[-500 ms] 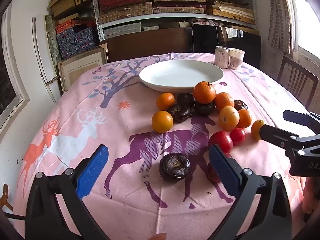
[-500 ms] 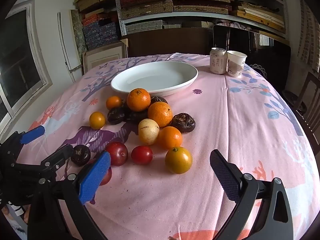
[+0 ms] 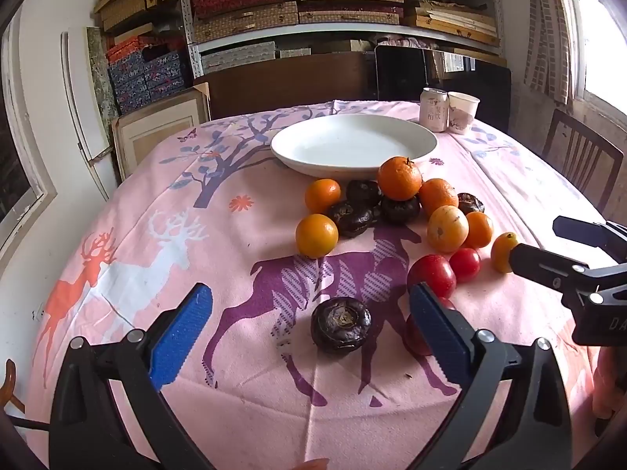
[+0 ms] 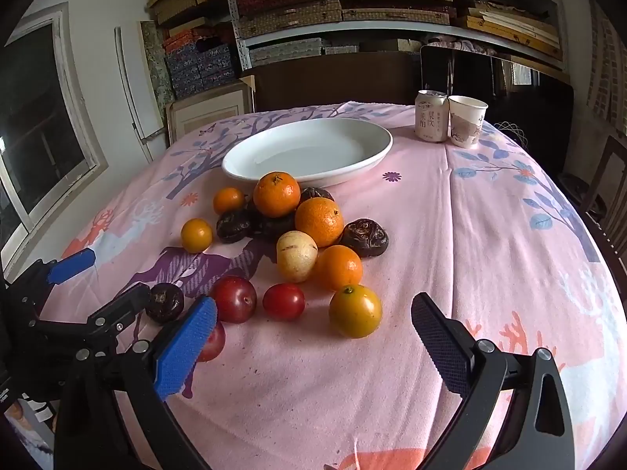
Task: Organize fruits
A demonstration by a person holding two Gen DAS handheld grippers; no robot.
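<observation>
A pile of oranges (image 3: 399, 178), dark purple fruits (image 3: 354, 216), a pale yellow fruit (image 4: 296, 256) and red fruits (image 4: 283, 301) lies on the pink tablecloth in front of an empty white plate (image 3: 352, 145). My left gripper (image 3: 311, 331) is open, with a lone dark fruit (image 3: 341, 324) between its fingers on the cloth, untouched. My right gripper (image 4: 313, 338) is open and empty, just short of a yellow-orange fruit (image 4: 355, 310). The plate also shows in the right wrist view (image 4: 307, 150).
A drink can (image 4: 431, 120) and a paper cup (image 4: 466, 125) stand at the back right of the table. A wooden chair (image 3: 580, 164) is at the right edge. Shelves with boxes fill the back wall. The right gripper's fingers (image 3: 548, 270) show in the left wrist view.
Both grippers have barely moved. The left one has shifted very slightly around the dark fruit. Nothing was taken hold of or let go.
</observation>
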